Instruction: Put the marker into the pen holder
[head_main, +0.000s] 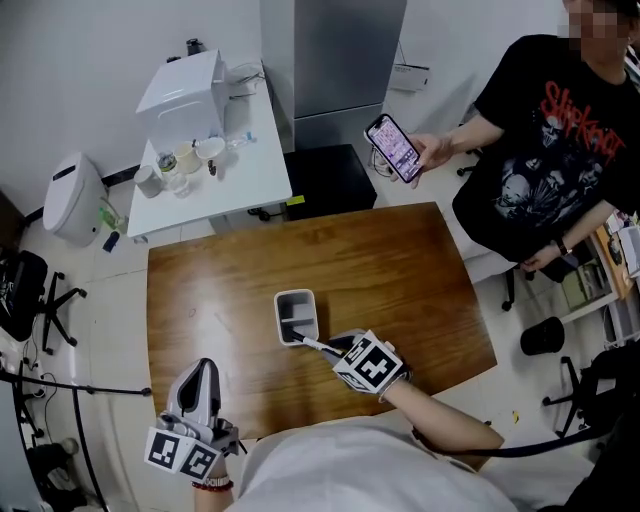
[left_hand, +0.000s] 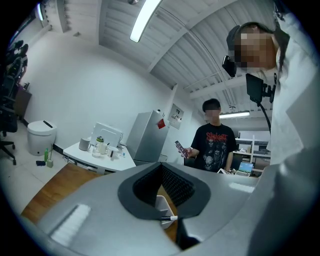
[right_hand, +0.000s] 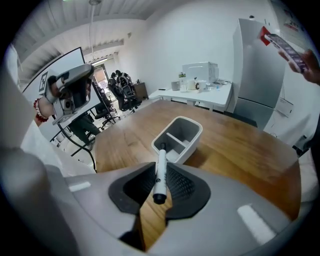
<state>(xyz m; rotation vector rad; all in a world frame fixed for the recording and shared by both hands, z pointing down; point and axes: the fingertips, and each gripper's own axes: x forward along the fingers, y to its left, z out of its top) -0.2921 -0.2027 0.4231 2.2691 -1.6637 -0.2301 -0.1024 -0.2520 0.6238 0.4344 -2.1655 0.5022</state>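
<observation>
Nearest, our right gripper (right_hand: 161, 176) is clamped on the marker (right_hand: 160, 162), its pads pressing the white barrel from both sides; the right gripper view shows the black end toward the camera and the far end slanting down at the near rim of the pen holder (right_hand: 198, 131), though we cannot tell whether it touches; the head view gives the marker only as a thin sliver at that edge. Our left gripper (left_hand: 161, 191) is at the table's near left edge, jaws a little apart and gripping nothing; through their gap its own view catches a corner of the holder and the marker's tip, a line of sight no other view offers.

The holder is a pale, rounded box standing upright near the middle of the wooden table (head_main: 410, 260); a partition splits it into compartments; the marker's barrel is outside them, in the jaws.

Beyond, a white side table (head_main: 250, 180) carries cups (head_main: 148, 180) and a white boxy appliance (head_main: 180, 90); what the cups hold is too small to tell; a white bin (head_main: 70, 200) stands on the floor to its left. Farther right, a person in a black shirt (head_main: 540, 160) holds a phone (head_main: 394, 148); red lettering on the shirt reads "Slipknot"; a grey cabinet (head_main: 340, 60) stands against the far wall.
</observation>
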